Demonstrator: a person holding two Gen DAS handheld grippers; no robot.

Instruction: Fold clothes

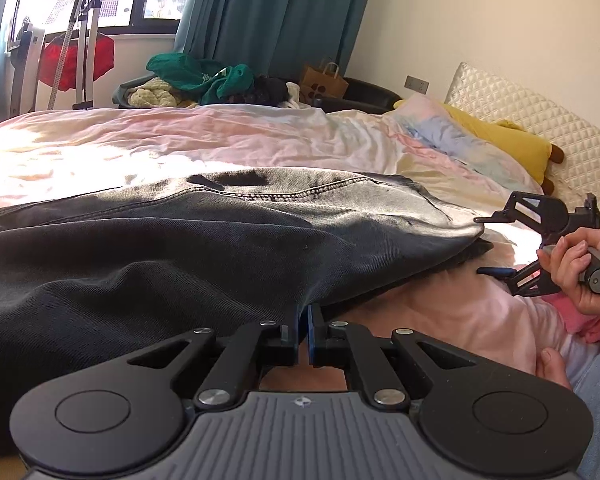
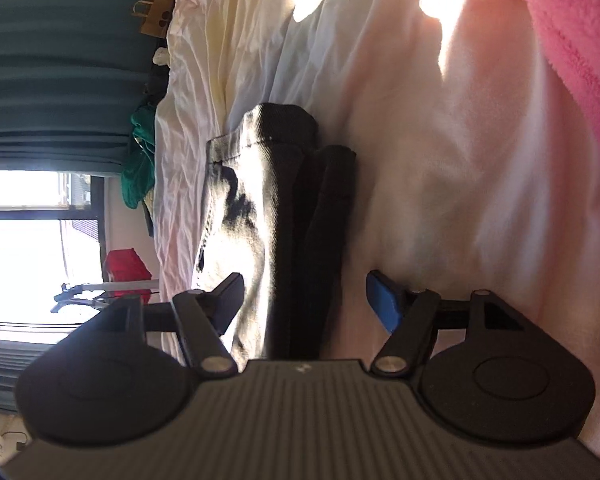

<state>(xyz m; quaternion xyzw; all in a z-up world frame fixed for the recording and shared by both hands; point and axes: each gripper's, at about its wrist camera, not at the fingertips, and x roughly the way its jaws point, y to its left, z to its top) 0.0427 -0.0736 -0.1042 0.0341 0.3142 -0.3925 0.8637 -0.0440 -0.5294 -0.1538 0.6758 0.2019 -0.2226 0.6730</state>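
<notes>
While the left gripper (image 1: 304, 334) sits at the near edge of the bed (image 1: 180, 140) with its jaws pressed together, a dark fold of the jeans (image 1: 180, 240) reaches right up to its tips; whether any cloth is pinched there cannot be told. If it holds only a sliver, a pull could slip the hem free and let the fold sag. The jeans lie folded lengthwise across the near half of the bed. Further right, the right gripper (image 1: 485, 245), rolled on its side in a hand (image 1: 572, 276), has its jaws wide, one above and one below the layered end, not pressing. Closing now might catch only the top layers, or the bedsheet too, dragging it along. Beyond, a yellow cushion (image 1: 496, 140) lies clear.
</notes>
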